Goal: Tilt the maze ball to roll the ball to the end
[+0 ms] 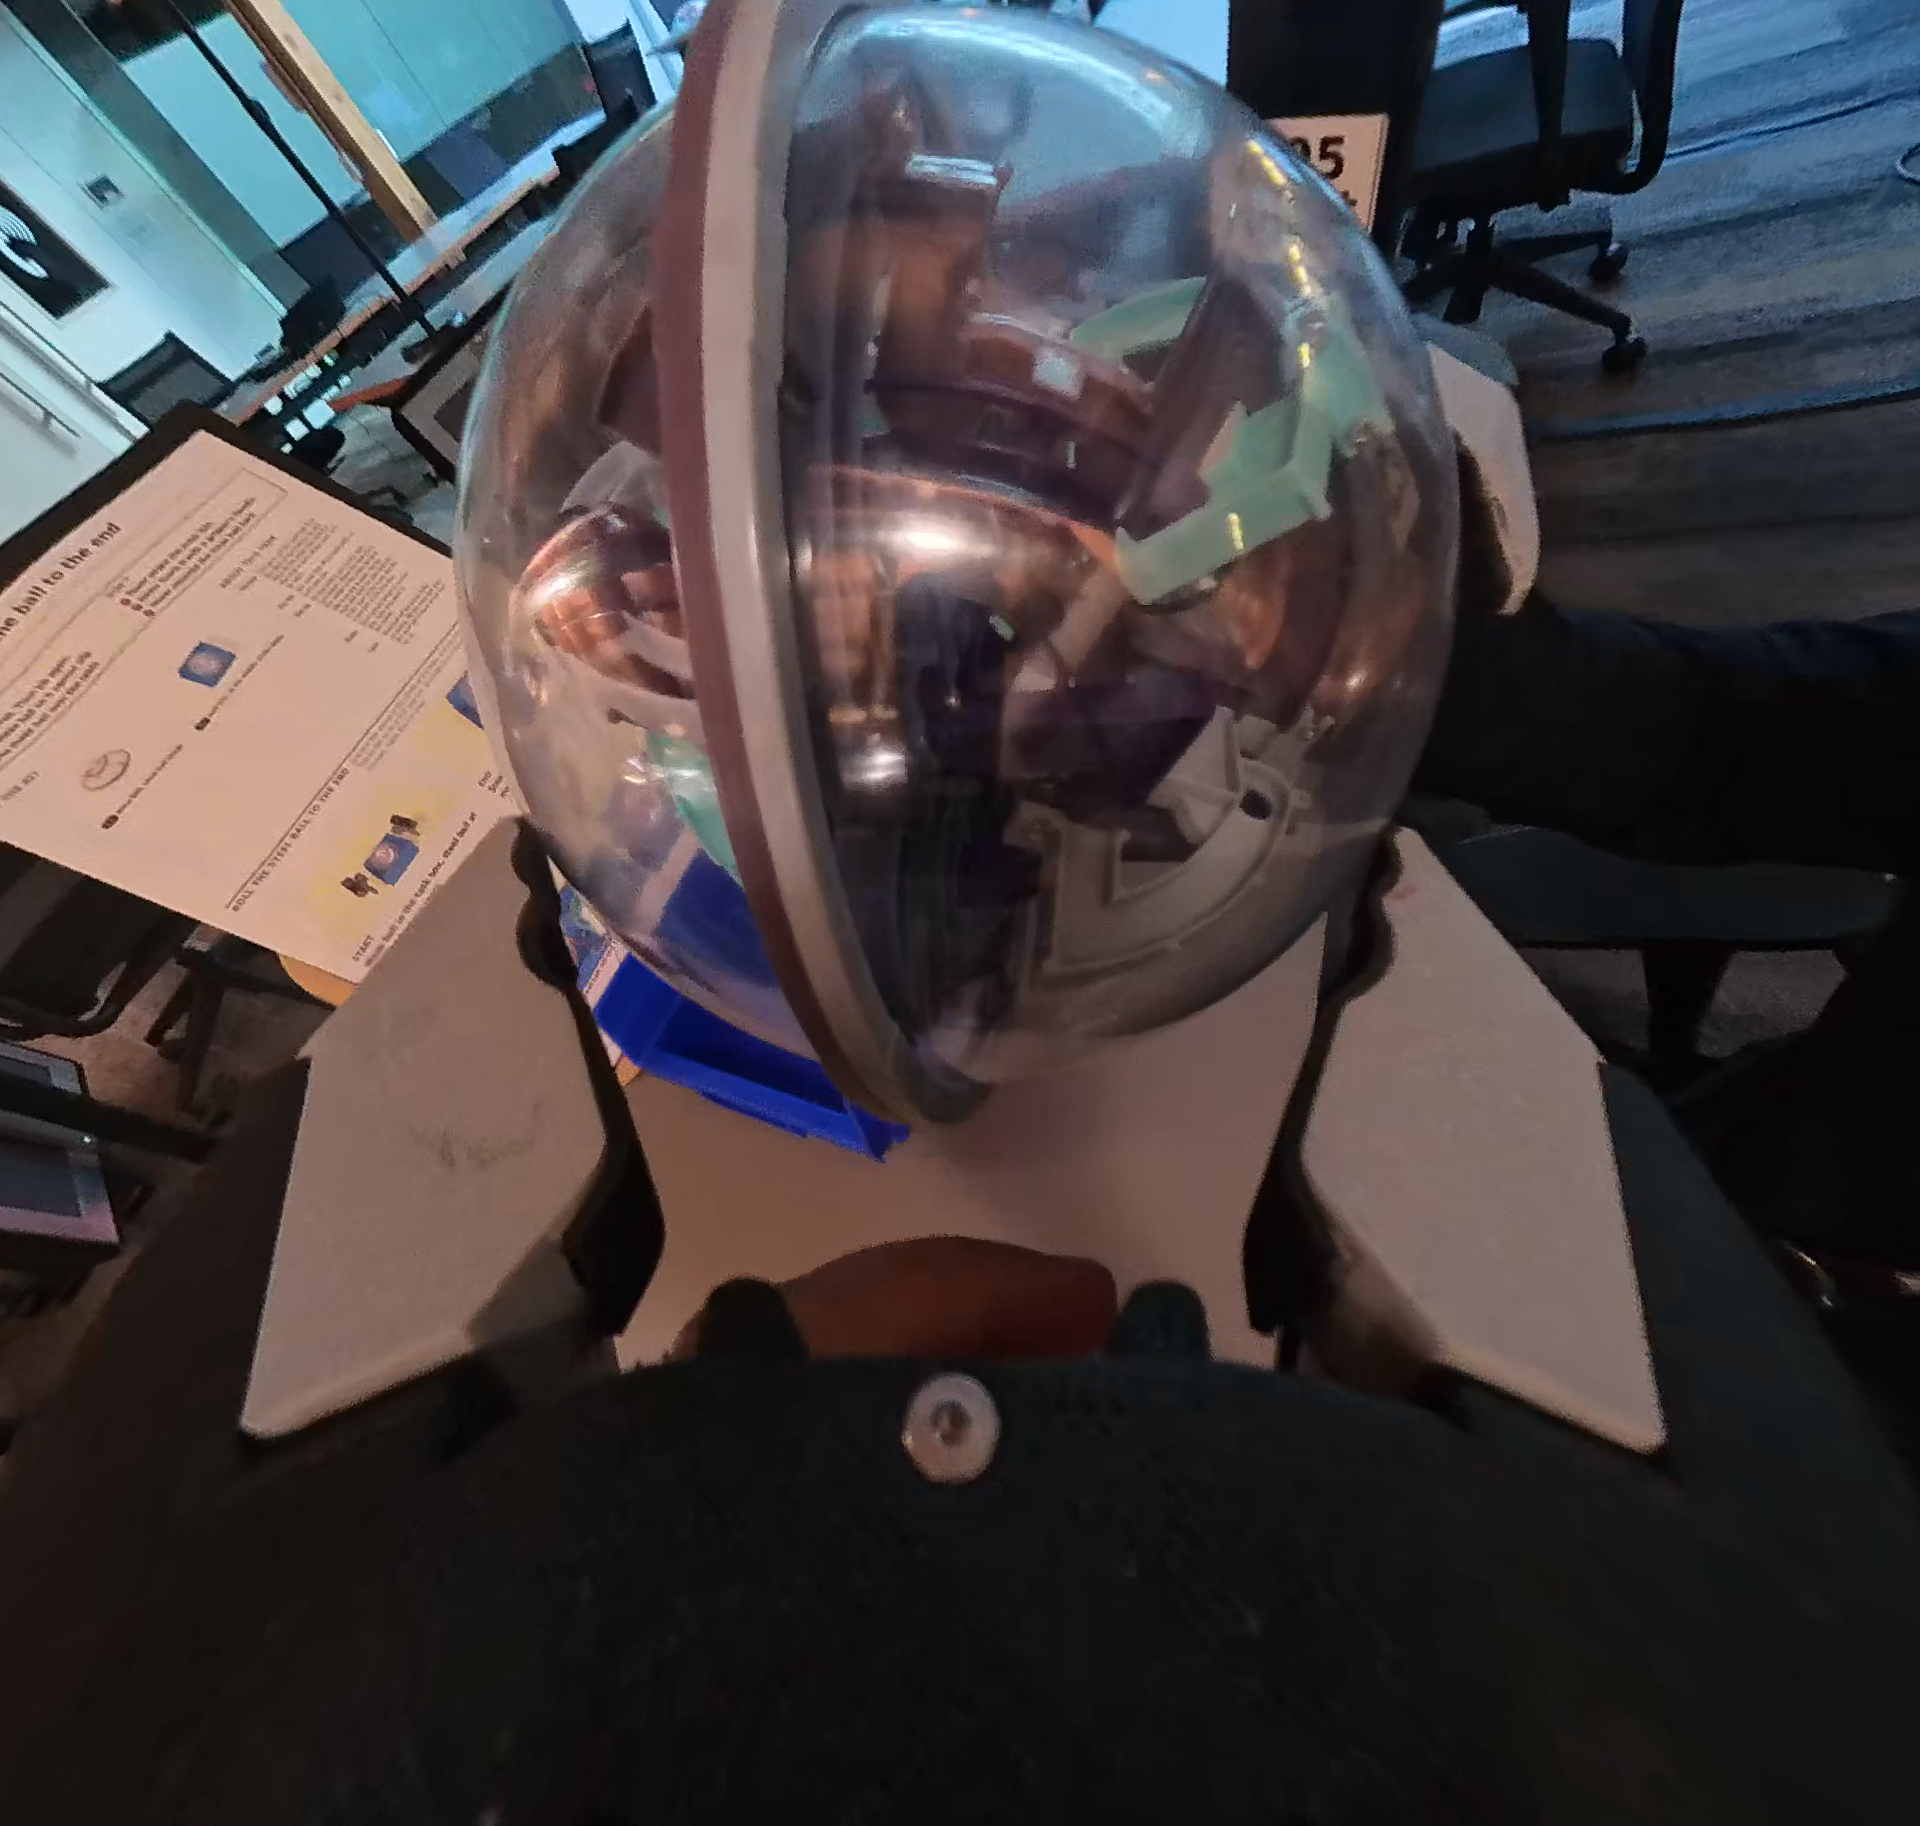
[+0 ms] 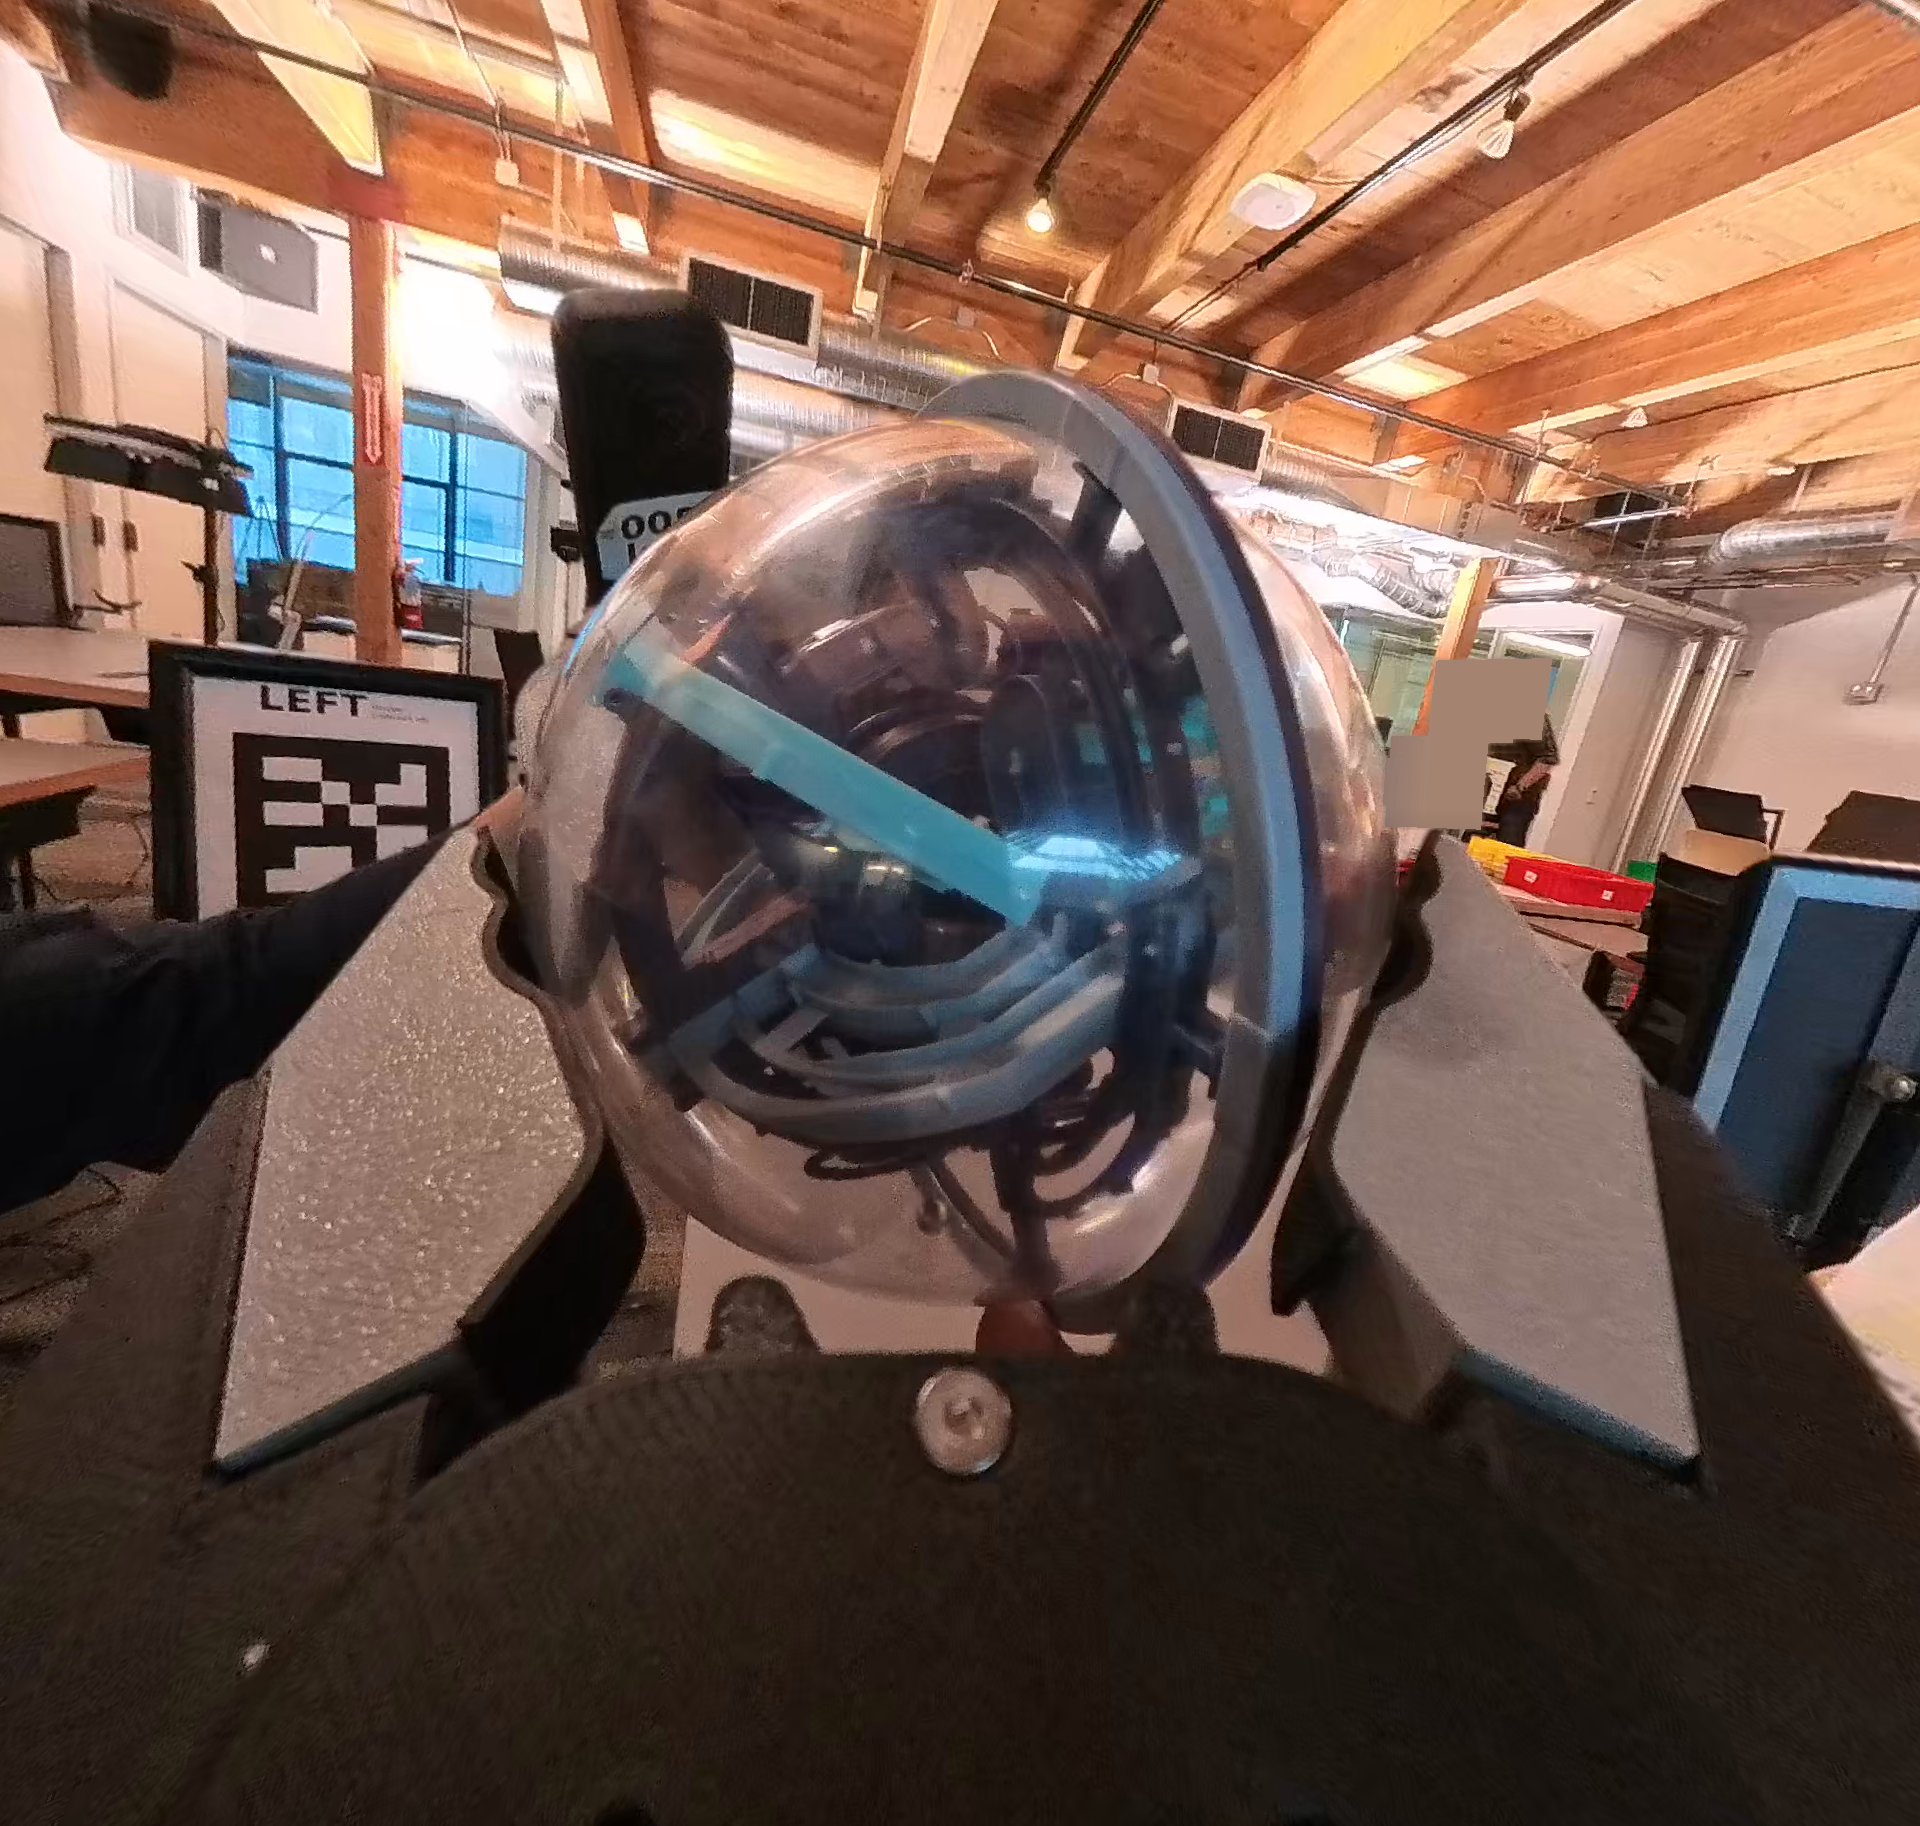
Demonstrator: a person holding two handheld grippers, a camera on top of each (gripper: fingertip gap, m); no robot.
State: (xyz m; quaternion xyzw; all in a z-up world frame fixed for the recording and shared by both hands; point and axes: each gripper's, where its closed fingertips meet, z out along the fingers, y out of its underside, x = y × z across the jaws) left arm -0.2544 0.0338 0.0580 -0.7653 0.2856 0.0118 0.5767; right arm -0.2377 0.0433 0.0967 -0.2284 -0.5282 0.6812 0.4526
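The clear plastic maze sphere with a grey equatorial ring is lifted off the surface and clamped from opposite sides, the left gripper and the right gripper each spread wide with both pads pressed against its shell. It encloses teal, grey and dark brown tracks; the small ball cannot be made out. Only the left wrist view shows the blue plastic bin below and a printed instruction sheet; only the right wrist view shows red and yellow bins and a framed black-and-white marker card.

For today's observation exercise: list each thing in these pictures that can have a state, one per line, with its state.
maze ball: lifted off the table, gripped from both sides, grey rim tilted.
left tongs: spread wide, pressed on the maze ball.
right tongs: spread wide, pressed on the maze ball.
blue bin: on the table, under the maze ball.
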